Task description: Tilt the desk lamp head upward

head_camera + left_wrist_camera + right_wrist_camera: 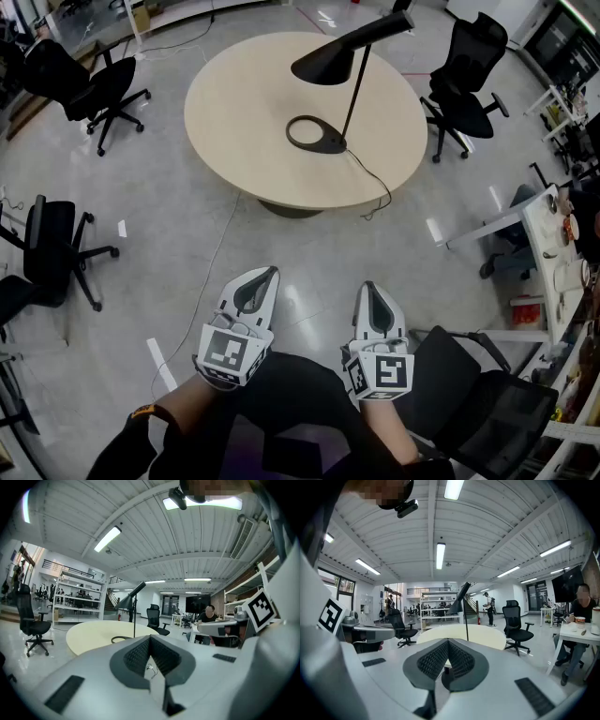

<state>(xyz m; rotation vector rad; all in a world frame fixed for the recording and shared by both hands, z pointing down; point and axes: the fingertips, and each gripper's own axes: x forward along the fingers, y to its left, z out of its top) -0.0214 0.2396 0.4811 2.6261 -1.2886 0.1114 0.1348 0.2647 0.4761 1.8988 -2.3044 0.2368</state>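
A black desk lamp stands on the round beige table (234, 112), well ahead of me. Its ring base (316, 134) sits near the table's middle, and the cone head (323, 66) points down to the left on a slanted arm. The left gripper (270, 273) and right gripper (368, 287) hover side by side over the floor, far short of the table, both shut on nothing. In the left gripper view the lamp head (127, 601) rises beyond the closed left gripper (150, 639). The right gripper view has the lamp head (457, 604) above the closed right gripper (448, 641).
Black office chairs stand around the table: far left (89, 89), far right (469, 84), left (52, 253) and close at my right (478, 394). A white desk (548, 244) with clutter lines the right side. The lamp cord (375, 187) hangs over the table edge.
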